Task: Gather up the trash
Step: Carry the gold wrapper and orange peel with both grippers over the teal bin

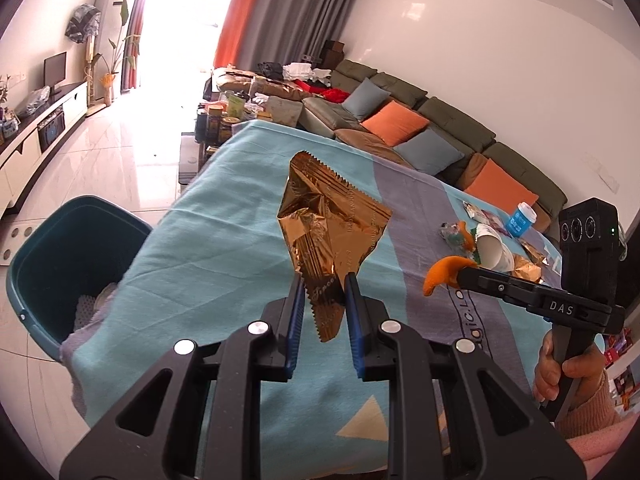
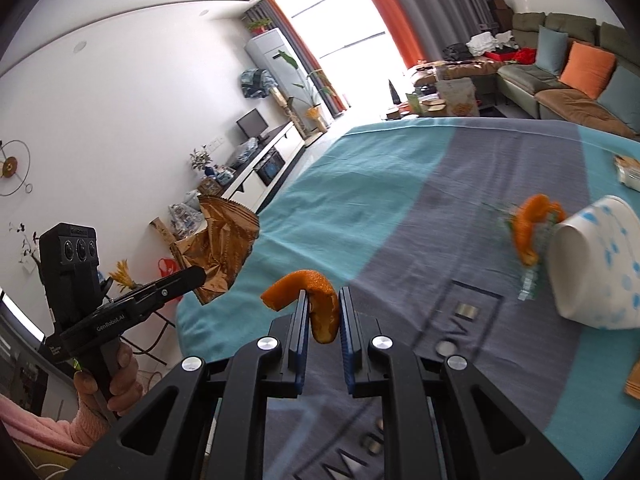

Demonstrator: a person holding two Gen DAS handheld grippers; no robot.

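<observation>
Clamped between the blue pads of the left gripper [image 1: 323, 296], a crumpled golden wrapper [image 1: 328, 224] is held above the turquoise and grey tablecloth [image 1: 224, 256]. A curved piece of orange peel [image 2: 316, 300] is gripped by the right gripper [image 2: 323, 312], whose jaws are closed on it. A dark teal bin [image 1: 60, 248] is seen beside the table edge, to the left of the wrapper. More trash is left on the cloth: another peel [image 2: 528, 228], a tipped paper cup [image 2: 596, 272] just beside it, and a blue container [image 1: 520, 220].
</observation>
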